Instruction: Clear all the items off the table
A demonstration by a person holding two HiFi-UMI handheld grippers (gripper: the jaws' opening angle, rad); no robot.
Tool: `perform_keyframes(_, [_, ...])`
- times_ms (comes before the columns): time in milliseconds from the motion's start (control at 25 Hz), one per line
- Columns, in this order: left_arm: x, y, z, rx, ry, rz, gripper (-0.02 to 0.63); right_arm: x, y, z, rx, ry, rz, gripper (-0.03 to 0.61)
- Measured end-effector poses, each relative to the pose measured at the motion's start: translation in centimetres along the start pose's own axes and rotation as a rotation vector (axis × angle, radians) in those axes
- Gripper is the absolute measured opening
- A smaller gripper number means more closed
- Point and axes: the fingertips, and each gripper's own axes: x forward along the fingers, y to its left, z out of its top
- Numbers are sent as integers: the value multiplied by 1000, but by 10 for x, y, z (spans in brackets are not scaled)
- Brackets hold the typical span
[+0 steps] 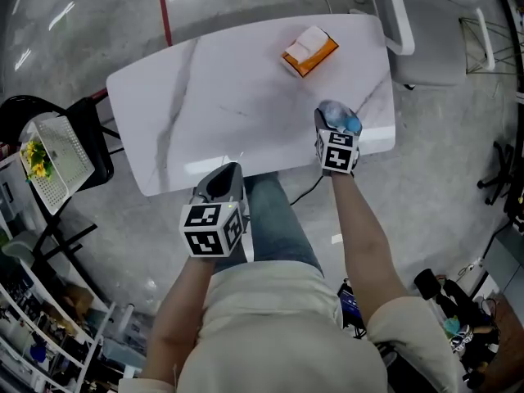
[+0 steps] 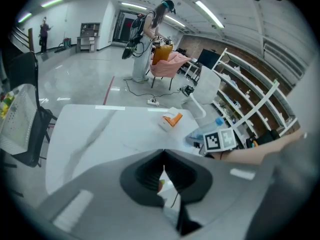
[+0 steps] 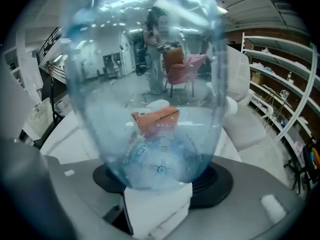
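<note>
one clear plastic bottle (image 3: 150, 84) sits gripped in the right gripper (image 1: 336, 126)

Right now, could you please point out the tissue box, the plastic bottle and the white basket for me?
tissue box (image 1: 310, 51): head view, its top face.
plastic bottle (image 3: 146, 84): right gripper view, its clear body.
white basket (image 1: 70, 150): head view, its mesh wall.

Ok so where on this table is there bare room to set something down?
The left half of the table, from its left edge to the middle, is bare. The right end is crowded: the orange tissue box at the far side, the right gripper holding the clear bottle over the near corner.
</note>
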Motion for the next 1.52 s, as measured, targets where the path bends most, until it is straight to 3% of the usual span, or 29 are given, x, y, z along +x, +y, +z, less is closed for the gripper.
perform_keyframes(960, [-87, 50, 16, -65, -208, 59, 9, -135, 95, 52, -155, -100, 129, 330])
perform_keyframes(1520, [-162, 122, 13, -186, -328, 120, 9, -178, 185, 98, -280, -154, 213, 328])
